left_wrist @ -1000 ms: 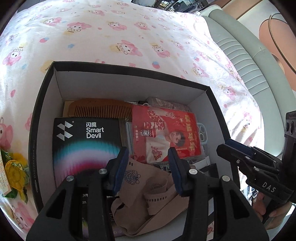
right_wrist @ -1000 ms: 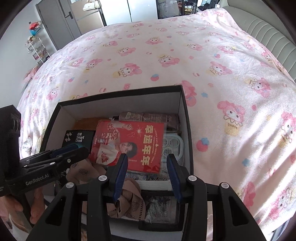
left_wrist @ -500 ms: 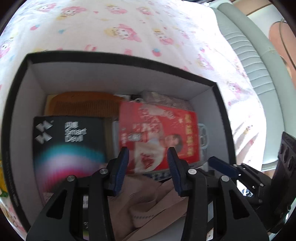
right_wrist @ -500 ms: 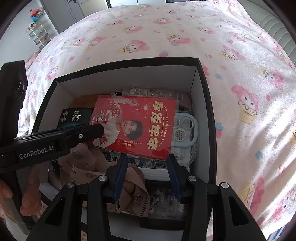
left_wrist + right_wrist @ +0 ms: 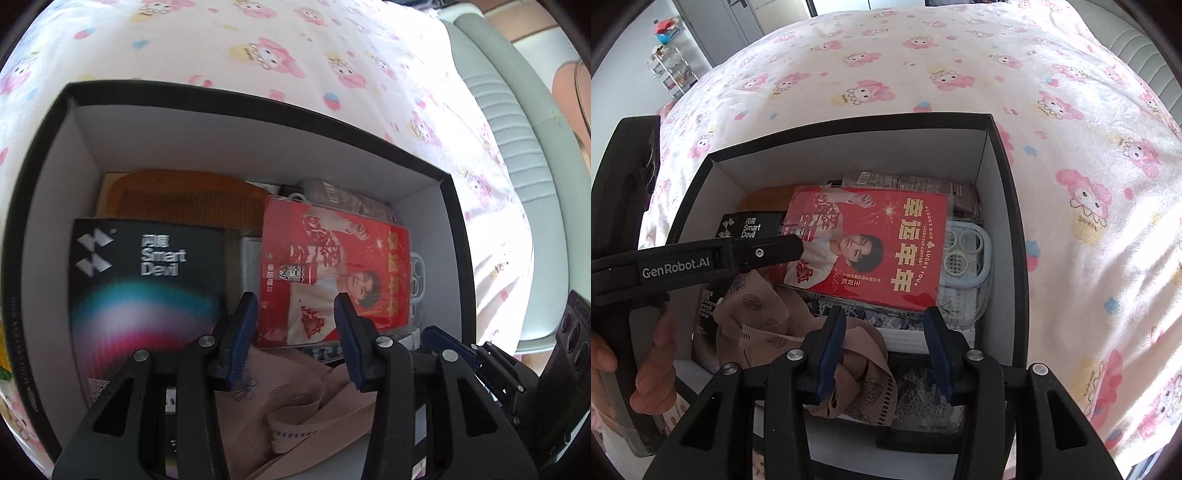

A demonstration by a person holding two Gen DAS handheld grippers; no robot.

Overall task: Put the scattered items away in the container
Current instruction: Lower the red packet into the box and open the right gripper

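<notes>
Over the black box (image 5: 458, 229) on the bed (image 5: 923, 55), both tongs, left gripper (image 5: 293, 332) and right gripper (image 5: 882, 341), hang open, holding nothing. Inside, the red packet (image 5: 871, 243) lies flat at twelve o'clock from the beige cloth (image 5: 846, 354), so things fit.

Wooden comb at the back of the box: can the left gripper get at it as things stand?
Probably yes, partly. The left gripper is open and empty over the box, and the wooden comb has its upper face bare. But the Smart Devil pack overlaps its near edge, so only a top-down pinch at the spine looks free.
</notes>
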